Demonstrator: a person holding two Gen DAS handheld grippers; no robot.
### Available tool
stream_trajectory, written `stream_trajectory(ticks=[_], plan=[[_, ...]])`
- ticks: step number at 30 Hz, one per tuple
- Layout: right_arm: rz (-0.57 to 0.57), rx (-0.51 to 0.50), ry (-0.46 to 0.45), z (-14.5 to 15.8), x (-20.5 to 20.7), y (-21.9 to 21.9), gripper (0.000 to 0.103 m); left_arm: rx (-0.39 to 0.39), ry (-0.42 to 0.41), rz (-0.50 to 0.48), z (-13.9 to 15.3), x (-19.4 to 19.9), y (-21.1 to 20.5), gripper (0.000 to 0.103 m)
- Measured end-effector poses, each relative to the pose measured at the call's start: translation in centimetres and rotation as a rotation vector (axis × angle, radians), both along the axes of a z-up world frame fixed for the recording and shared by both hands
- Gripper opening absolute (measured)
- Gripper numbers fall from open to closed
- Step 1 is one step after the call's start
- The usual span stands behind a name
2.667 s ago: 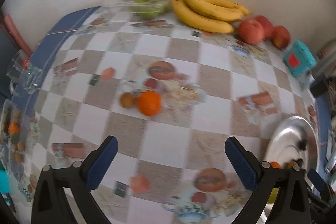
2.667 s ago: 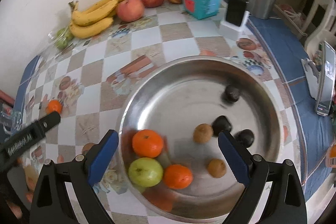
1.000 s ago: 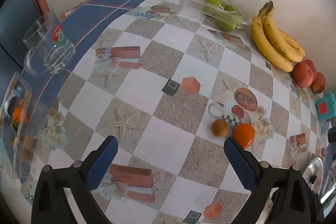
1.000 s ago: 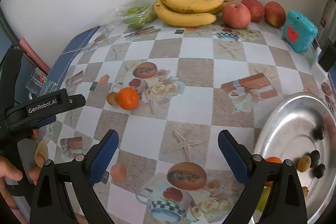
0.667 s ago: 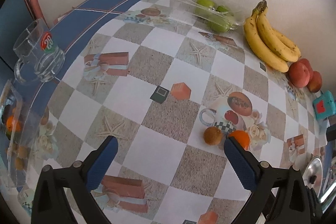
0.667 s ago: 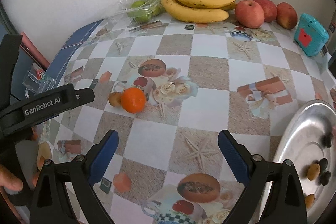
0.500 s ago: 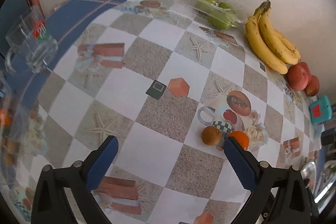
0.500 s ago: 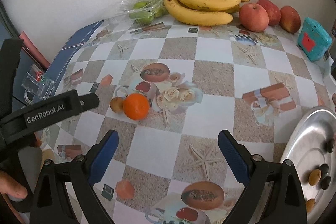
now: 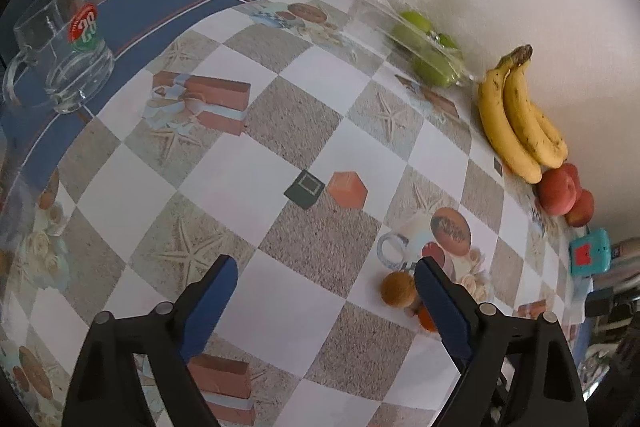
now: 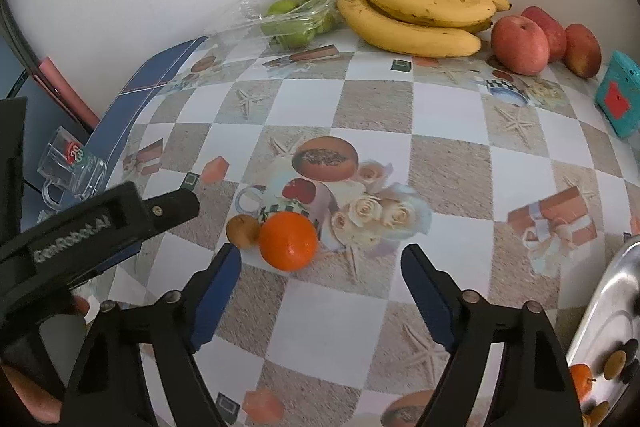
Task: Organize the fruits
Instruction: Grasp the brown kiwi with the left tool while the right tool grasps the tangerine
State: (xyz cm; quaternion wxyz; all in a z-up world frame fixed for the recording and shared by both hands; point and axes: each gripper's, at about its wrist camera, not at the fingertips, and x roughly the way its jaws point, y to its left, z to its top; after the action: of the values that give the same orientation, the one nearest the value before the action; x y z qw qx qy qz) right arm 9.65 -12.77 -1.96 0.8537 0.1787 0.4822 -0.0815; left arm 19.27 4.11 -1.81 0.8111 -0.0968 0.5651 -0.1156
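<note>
An orange [image 10: 287, 241] lies on the patterned tablecloth with a small brown fruit [image 10: 242, 230] touching its left side. My right gripper [image 10: 320, 263] hovers just short of the orange. Its jaws are closing, nothing is between the pads, and the orange sits just past the fingertips. My left gripper [image 9: 324, 275] is also closing over bare cloth with nothing between its fingers. In its view the brown fruit [image 9: 397, 289] lies by the right finger, which half hides the orange [image 9: 426, 319]. The left gripper's black body [image 10: 100, 227] reaches in from the left.
Bananas [image 10: 416, 15], red apples [image 10: 520, 43] and bagged green fruits [image 10: 292, 19] line the back wall beside a teal box [image 10: 618, 95]. A steel bowl [image 10: 600, 307] holding several fruits is at the lower right. A glass mug [image 9: 60, 47] stands at the left edge.
Both pairs of jaws have narrowed. The right gripper has moved closer to the orange, which is now larger and near its fingertips. The left gripper's right finger now covers part of the orange.
</note>
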Motion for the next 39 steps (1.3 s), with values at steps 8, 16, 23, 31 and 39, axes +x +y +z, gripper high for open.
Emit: stream_trajectory(ticks=[8, 16, 23, 31, 39], plan=[[0.0, 0.045, 0.0, -0.7, 1.3, 0.4, 0.063, -0.013, 0.018, 0.013, -0.2, 0.1, 0.3, 0.087], [-0.006, 0.074, 0.023, -1.7, 2.0, 0.6, 0.049, -0.016, 0.023, 0.002, -0.2, 0.1, 0.0, 0.087], [-0.012, 0.111, 0.023, -2.1, 2.1, 0.6, 0.037, -0.016, 0.023, -0.002, -0.2, 0.1, -0.1, 0.087], [-0.04, 0.108, 0.02, -1.5, 1.5, -0.2, 0.037, -0.036, 0.033, -0.04, -0.8, -0.3, -1.1, 0.078], [-0.084, 0.106, 0.037, -1.4, 0.3, -2.1, 0.037, -0.094, 0.064, -0.122, -1.3, -0.9, -3.1, 0.052]])
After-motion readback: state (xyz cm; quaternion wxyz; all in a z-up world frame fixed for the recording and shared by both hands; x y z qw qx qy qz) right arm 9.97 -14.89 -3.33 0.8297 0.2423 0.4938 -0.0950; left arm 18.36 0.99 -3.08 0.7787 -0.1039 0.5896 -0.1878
